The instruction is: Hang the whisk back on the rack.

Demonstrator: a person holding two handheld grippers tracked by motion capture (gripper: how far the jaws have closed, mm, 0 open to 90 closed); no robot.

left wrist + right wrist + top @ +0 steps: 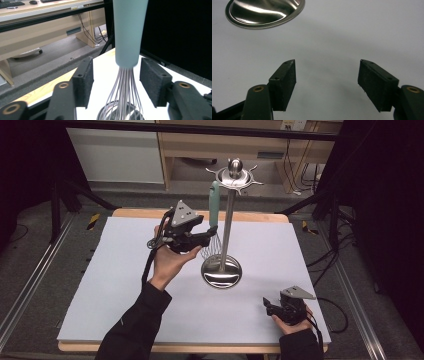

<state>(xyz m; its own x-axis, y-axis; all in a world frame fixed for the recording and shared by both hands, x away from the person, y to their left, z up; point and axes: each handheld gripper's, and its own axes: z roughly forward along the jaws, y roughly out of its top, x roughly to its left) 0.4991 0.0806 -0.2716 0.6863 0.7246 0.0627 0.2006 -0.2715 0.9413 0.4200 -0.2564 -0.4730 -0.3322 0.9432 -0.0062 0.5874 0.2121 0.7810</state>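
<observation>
Whisk [130,32]: handle top cut off by the upper edge in the left gripper view, wire loops cut off at the bottom edge. In the high view the left gripper [200,239] covers most of the wires, so contact with the stand [221,271] base can't be judged there. How the handle hangs at the stand's hooks: too small to tell. Stand base in the right gripper view runs out past the top edge; pole and hooks out of frame. Right gripper [267,306]: jaw tips small and dark in the high view, gap unreadable there. Both forearms cut by the bottom edge below the stand. Desk items behind the whisk blurred.
</observation>
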